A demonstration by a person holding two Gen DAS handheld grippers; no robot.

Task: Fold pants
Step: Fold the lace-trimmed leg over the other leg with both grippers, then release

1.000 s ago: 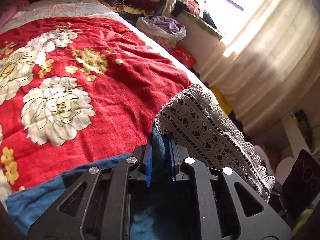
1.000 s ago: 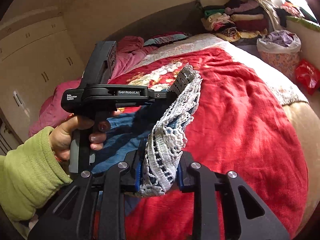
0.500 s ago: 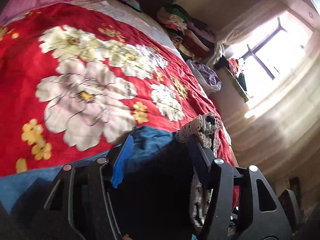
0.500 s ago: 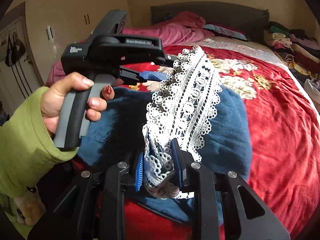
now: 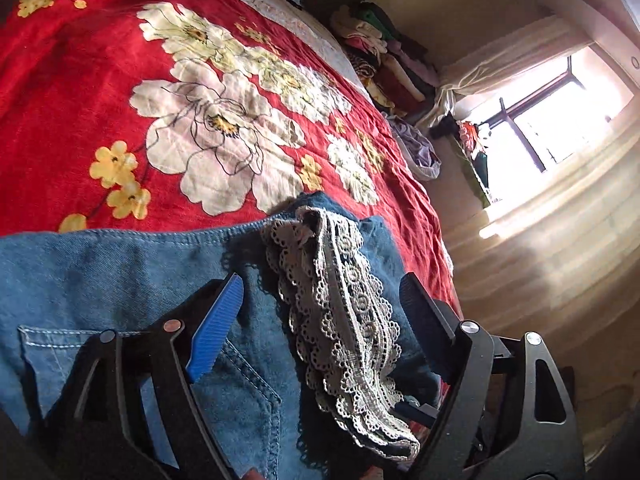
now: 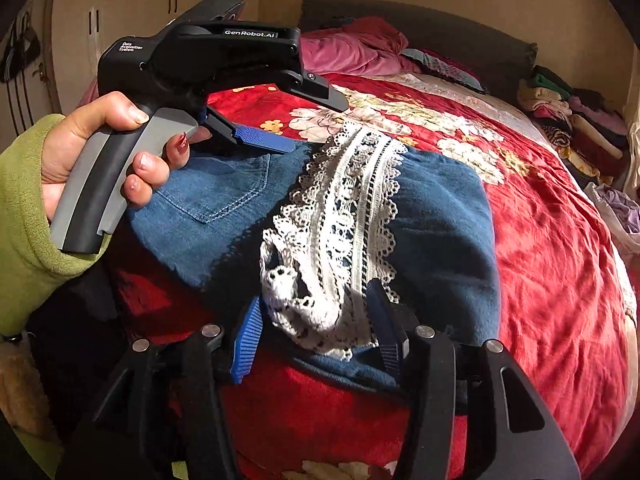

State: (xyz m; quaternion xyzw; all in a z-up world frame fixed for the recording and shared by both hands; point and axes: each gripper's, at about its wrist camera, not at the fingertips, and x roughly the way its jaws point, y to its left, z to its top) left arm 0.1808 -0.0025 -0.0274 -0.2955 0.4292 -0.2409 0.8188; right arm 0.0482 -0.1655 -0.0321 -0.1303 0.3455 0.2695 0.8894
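Note:
Blue denim pants [image 6: 440, 216] with a white lace hem [image 6: 352, 184] lie folded over on the red floral bedspread [image 6: 560, 260]. My right gripper [image 6: 314, 300] sits low at the near end of the lace, its jaws opening. The lace droops between them and the left pad stands apart from it. My left gripper [image 6: 320, 126], held by a hand in a green sleeve [image 6: 24, 208], hovers over the far end of the fold. In the left wrist view, the left gripper [image 5: 320, 280] is wide and still opening, with the lace [image 5: 340, 300] and denim [image 5: 100, 272] lying loose between its fingers.
Stacked folded clothes [image 6: 580, 120] line the far right edge of the bed. Pink pillows [image 6: 352, 52] lie at the headboard. A bag of clothes [image 5: 416, 148] sits by the bright window [image 5: 552, 120], and wardrobe doors [image 6: 120, 20] stand at the left.
Both grippers carried the lace hem across and down onto the denim, then their jaws spread and let it go. The pants now lie doubled over.

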